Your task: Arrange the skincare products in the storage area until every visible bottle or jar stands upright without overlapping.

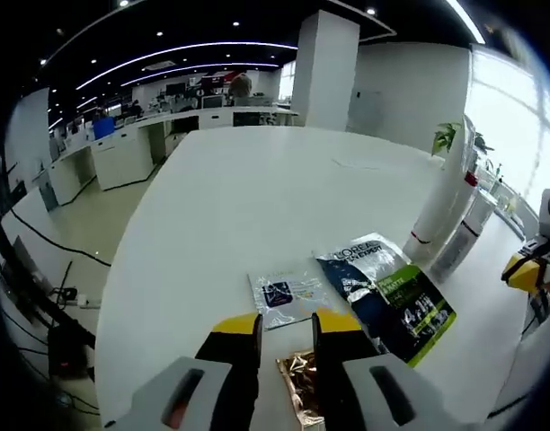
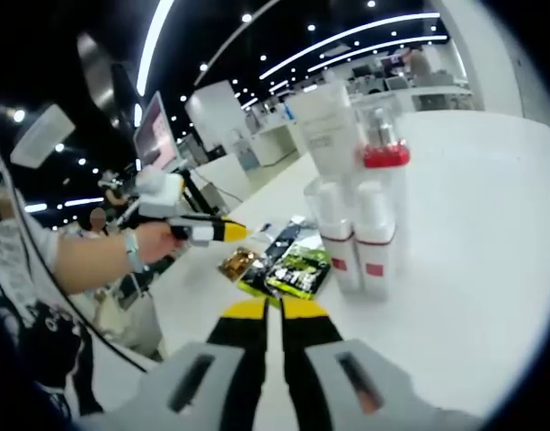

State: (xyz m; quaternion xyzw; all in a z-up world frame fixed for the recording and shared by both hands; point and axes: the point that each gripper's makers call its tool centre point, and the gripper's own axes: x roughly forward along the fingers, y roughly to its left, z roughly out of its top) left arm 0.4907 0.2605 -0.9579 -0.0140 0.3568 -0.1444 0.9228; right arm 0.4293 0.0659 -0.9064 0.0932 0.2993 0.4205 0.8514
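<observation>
In the left gripper view the left gripper point(image 1: 287, 334) rises from the bottom with its yellow-tipped jaws a narrow gap apart, holding nothing, above a crinkled gold sachet point(image 1: 302, 384) that lies flat on the white table point(image 1: 221, 206). Just beyond the tips lie a silver sachet point(image 1: 287, 296) and, beside it, a dark blue and green packet point(image 1: 392, 296), both flat. Farther right stands a tall white tube point(image 1: 441, 202), upright, with a clear bottle point(image 1: 464, 241) close behind it. The right gripper point(image 1: 527, 269) shows at the far right edge.

In the right gripper view the right gripper point(image 2: 275, 310) has its jaws nearly together over bare tabletop, gripping nothing. Ahead stand two white bottles with red bands point(image 2: 356, 235), upright and side by side, with a red-collared pump bottle point(image 2: 383, 144) behind them.

Past the table's far edge is an open office with a white pillar point(image 1: 327, 67), long white counters point(image 1: 131, 148), curved ceiling light strips point(image 1: 185, 58), and a potted plant point(image 1: 450, 136) by the bright window.
</observation>
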